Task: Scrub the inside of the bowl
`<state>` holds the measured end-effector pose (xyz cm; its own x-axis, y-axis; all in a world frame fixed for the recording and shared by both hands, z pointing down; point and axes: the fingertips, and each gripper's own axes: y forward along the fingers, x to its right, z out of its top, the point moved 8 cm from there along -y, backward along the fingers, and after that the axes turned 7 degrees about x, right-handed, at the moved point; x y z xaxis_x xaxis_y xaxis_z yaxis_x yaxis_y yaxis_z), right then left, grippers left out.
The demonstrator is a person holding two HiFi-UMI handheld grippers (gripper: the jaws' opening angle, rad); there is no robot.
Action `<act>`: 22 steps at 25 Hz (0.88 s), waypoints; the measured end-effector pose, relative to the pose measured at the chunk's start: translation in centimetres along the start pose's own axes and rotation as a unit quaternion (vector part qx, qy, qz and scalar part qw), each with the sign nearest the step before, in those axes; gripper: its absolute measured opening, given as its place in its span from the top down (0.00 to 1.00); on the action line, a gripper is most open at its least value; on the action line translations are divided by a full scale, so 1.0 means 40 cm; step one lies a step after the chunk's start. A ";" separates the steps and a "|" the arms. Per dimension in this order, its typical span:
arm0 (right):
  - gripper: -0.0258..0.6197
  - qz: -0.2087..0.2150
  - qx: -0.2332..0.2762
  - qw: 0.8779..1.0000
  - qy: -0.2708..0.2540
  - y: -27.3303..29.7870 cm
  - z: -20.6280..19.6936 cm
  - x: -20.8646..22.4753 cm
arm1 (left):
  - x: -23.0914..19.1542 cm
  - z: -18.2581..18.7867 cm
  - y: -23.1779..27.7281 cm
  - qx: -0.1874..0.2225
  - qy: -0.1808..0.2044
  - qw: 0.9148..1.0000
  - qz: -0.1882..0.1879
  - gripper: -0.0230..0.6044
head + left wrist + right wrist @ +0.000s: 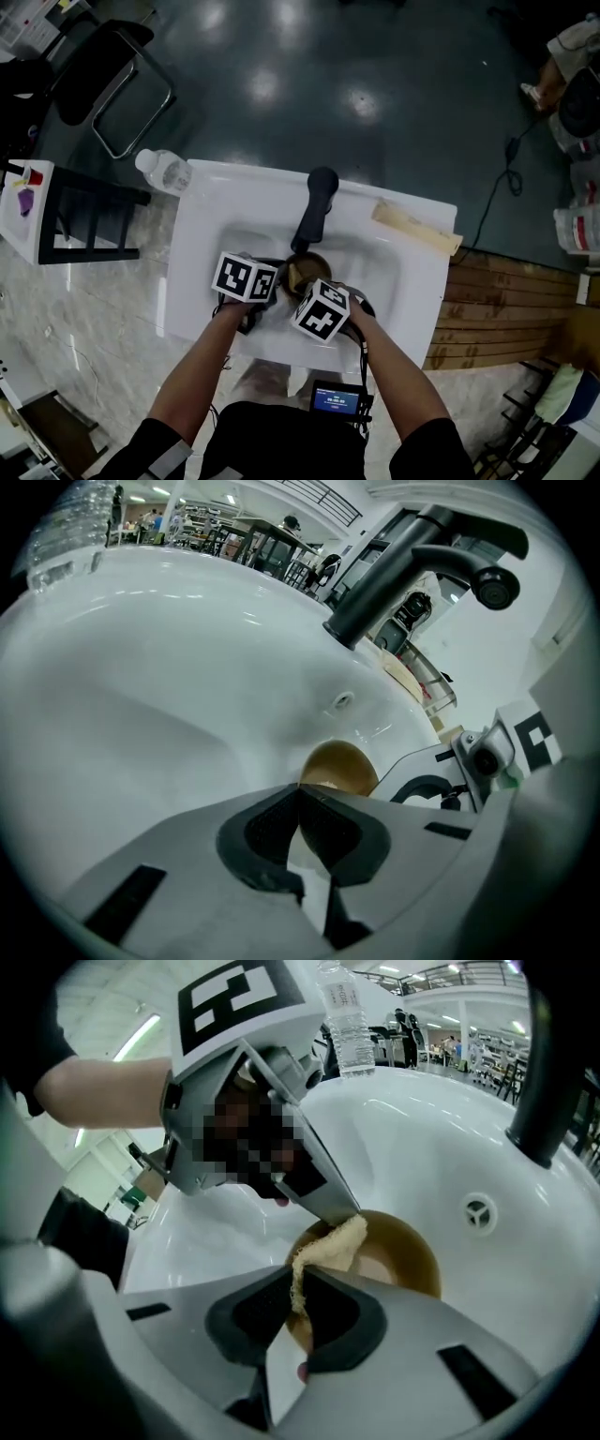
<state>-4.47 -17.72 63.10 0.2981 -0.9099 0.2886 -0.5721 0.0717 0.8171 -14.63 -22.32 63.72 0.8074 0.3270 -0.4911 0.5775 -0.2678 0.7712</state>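
Brown round bowl (403, 1251) sits in the basin of the white ceramic sink (216, 216), about mid-basin, just on the near side of the black faucet (319, 202). Drain hole (478, 1211) is near the bowl, apart from it, towards the faucet.

Left gripper (300, 789): jaws clenched, tips pinching the bowl's rim on its left side. It points steeply down into the basin.

Right gripper (298, 1288): jaws clamped on a pale yellow scrubbing cloth (333, 1246). The cloth runs up from between the pads and over the rim, and its free end lies inside the bowl, right up against the left gripper's tip. This gripper sits at the bowl's near rim, angled down.

The two grippers are side by side over the near half of the basin, marker cubes almost touching in the head view.

Clear plastic water bottle (161, 171) lies at the sink's far-left corner.
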 end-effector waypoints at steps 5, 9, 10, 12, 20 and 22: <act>0.89 0.022 0.051 0.997 0.062 0.006 0.025 0.008 | -0.003 -0.001 -0.001 -0.004 -0.007 1.000 -0.004 0.95; 0.89 0.000 0.076 0.992 0.103 -0.009 0.034 0.033 | -0.005 -0.003 -0.003 -0.006 -0.010 1.000 -0.007 0.95; 0.89 -0.005 0.081 0.991 0.109 -0.011 0.034 0.036 | -0.005 -0.004 -0.004 -0.007 -0.008 1.000 -0.007 0.95; 0.89 -0.017 0.095 0.988 0.119 -0.016 0.034 0.044 | -0.003 -0.003 -0.005 -0.007 -0.002 1.000 -0.007 0.95; 0.89 -0.067 0.112 0.982 0.135 -0.061 0.021 0.070 | -0.001 0.006 -0.012 0.001 0.008 1.000 -0.001 0.95; 0.89 -0.079 0.105 0.982 0.137 -0.077 0.013 0.075 | -0.006 0.012 -0.016 0.003 0.010 1.000 0.003 0.95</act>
<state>-2.20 -20.88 61.18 0.5739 -0.7565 0.3137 -0.6383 -0.1732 0.7501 -15.14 -22.66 63.15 0.8083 0.3428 -0.4788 0.5736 -0.2745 0.7718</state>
